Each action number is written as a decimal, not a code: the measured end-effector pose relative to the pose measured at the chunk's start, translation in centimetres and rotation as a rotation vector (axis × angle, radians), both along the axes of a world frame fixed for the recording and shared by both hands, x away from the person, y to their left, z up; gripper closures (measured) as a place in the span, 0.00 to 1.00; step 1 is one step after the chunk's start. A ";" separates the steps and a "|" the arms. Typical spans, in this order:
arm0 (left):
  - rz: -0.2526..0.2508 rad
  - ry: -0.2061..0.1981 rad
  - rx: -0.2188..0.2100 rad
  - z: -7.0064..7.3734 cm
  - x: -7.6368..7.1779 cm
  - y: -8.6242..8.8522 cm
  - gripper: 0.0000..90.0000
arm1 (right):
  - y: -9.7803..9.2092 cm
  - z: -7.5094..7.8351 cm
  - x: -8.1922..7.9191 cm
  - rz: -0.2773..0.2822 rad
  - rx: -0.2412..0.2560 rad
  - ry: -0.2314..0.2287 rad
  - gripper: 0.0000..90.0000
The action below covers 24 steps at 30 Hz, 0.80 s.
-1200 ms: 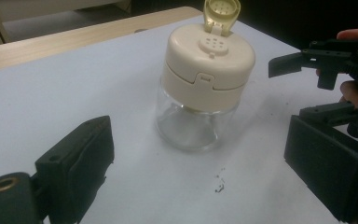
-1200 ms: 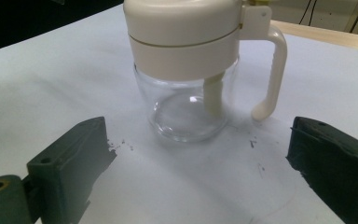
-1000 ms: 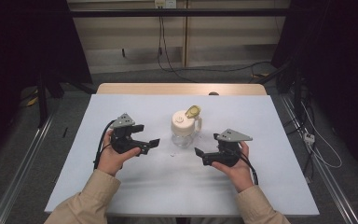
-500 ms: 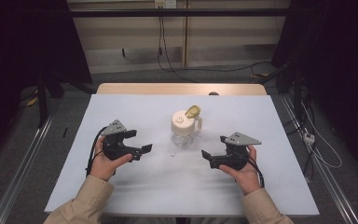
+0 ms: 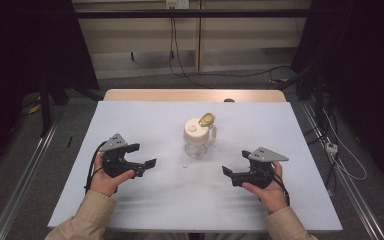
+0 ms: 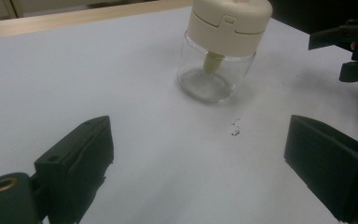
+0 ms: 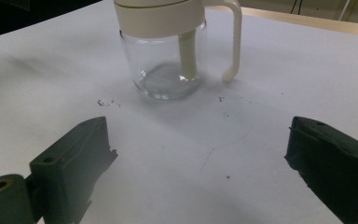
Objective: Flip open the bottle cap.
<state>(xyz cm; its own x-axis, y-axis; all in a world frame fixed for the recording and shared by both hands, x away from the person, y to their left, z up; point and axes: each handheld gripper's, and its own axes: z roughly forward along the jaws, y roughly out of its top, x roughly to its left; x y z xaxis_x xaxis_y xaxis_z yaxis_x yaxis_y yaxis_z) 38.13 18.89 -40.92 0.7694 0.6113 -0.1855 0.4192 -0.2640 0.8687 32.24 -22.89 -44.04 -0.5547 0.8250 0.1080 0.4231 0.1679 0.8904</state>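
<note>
A glass jar [image 5: 198, 141] with a cream lid and a cream side handle stands upright near the middle of the white worktop [image 5: 145, 115], and everything else is placed around it. The left gripper [image 5: 142, 156] sits to the jar's left and a little nearer the person, held in the left hand [image 5: 106, 172], its jaws spread wide apart and grasping nothing; in the left gripper view the jar [image 6: 220, 49] stands ahead, well clear of the jaws. The right gripper [image 5: 234, 170] sits to the jar's right and nearer the person, held in the right hand [image 5: 266, 187], likewise spread wide and empty. In the right gripper view the jar [image 7: 170, 49] stands ahead with its handle on the right, a cream tube hanging inside the glass. A few dark specks [image 7: 107, 102] lie on the worktop just beside the jar's base.
</note>
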 end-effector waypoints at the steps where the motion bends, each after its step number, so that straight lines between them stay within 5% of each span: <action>1: -0.002 0.002 0.003 -0.1 -0.1 0.1 0.09 | -0.1 0.0 -0.1 -0.005 -0.002 -0.002 0.07; 24: 0.023 0.009 0.024 -1.4 -1.6 2.6 0.09 | -3.0 -0.4 -2.7 -0.026 -0.009 0.001 0.07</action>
<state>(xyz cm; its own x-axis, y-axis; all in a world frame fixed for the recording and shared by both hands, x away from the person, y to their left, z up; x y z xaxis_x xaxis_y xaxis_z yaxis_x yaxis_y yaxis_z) 36.55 21.48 -42.28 0.7533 0.6333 -0.1774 0.4330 -0.2745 0.8586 29.55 -25.94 -44.42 -0.5329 0.8401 0.1015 0.4285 0.1644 0.8884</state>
